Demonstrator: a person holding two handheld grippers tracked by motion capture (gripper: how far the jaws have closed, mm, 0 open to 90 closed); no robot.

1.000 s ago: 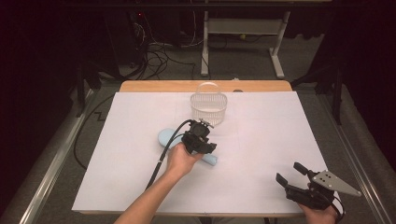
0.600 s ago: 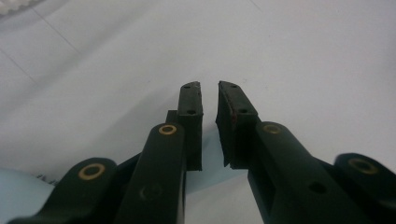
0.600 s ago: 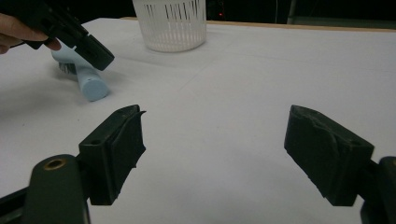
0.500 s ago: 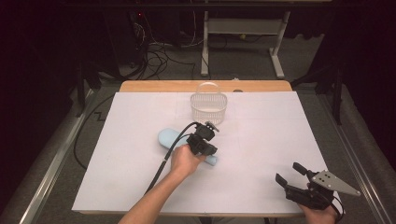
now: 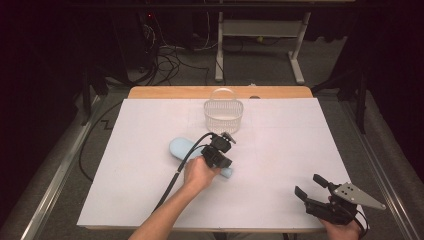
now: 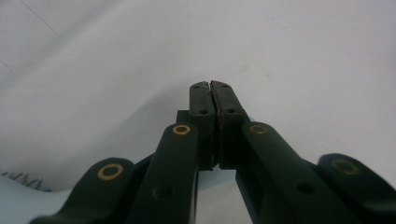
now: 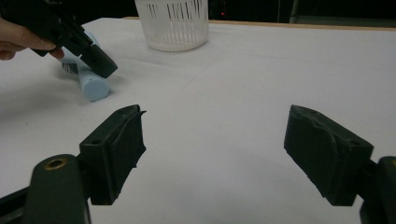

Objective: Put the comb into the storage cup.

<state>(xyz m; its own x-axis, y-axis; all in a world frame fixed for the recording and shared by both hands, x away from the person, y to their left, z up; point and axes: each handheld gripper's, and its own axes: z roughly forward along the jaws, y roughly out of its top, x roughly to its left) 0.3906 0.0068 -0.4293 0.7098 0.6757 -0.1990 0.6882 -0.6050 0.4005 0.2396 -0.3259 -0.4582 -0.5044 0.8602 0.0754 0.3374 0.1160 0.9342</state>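
Two hand-held grippers are seen over a white-covered table [image 5: 125, 200]. Toward the left of the high view, a pale blue brush [image 5: 181, 148] is laid flat on the sheet, its bristles glimpsed at the lower left of the left gripper view [image 6: 21, 179] and its rounded handle end shown in the right gripper view [image 7: 93, 86]. The left gripper [image 5: 220, 161] is held in the left hand [image 5: 198, 172] directly over the handle part of the brush. Its jaws have just been closing and are now pressed together pad against pad, as shown in the left gripper view [image 6: 212, 100]; nothing is caught between the pads there, and the blue handle is seen beneath the gripper body. Behind, near the far edge of the sheet, a white slotted basket [image 5: 223, 114] is stood upright, well apart from the brush. At the right near corner, the right gripper [image 5: 311, 186] is held low over bare sheet, its jaws spread wide apart with nothing between them [image 7: 212, 154].
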